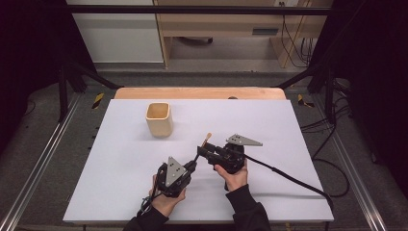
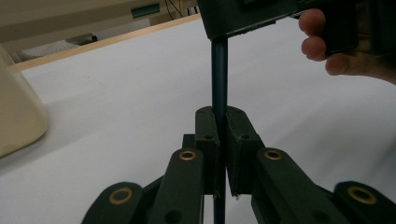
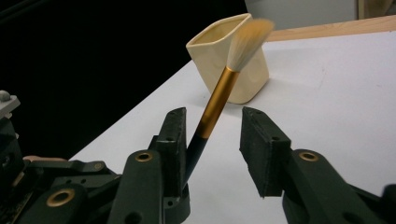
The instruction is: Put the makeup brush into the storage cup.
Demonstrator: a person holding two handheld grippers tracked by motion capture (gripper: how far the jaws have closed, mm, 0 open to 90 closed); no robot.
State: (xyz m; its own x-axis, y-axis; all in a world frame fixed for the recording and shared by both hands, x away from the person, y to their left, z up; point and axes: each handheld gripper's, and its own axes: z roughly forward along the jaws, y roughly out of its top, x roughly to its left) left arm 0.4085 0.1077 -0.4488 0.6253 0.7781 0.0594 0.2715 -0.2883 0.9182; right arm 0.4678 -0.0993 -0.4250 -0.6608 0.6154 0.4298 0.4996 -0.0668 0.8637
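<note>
Cream ceramic, square-mouthed and empty as far as one can see, the cup (image 1: 159, 119) stands toward the left of the white tabletop (image 1: 269, 120), well apart from both hands. Nearer the person, the left gripper (image 1: 191, 165) is clamped on the dark lower handle of a makeup brush (image 1: 203, 147); in the left gripper view its pads pinch the handle (image 2: 219, 74) tightly, with the stem running up between them. To its right, the right gripper (image 1: 202, 150) reaches in around the same brush higher up. In the right gripper view the gold ferrule and pale bristles (image 3: 247, 39) rise past its jaws, and the handle leans against one pad (image 3: 175, 140) while the other pad (image 3: 261, 144) stands off (so the gripper is open, with the brush between the jaws but not squeezed).

The work in hand looks like a handover, with the cup the likely destination. The risk lies in timing: if the left gripper lets go before the right one presses on both sides, the brush could tip or slide out onto the tabletop. Because the handle sits off-centre, a closing jaw may also shove it sideways, twisting it against the left grip.
</note>
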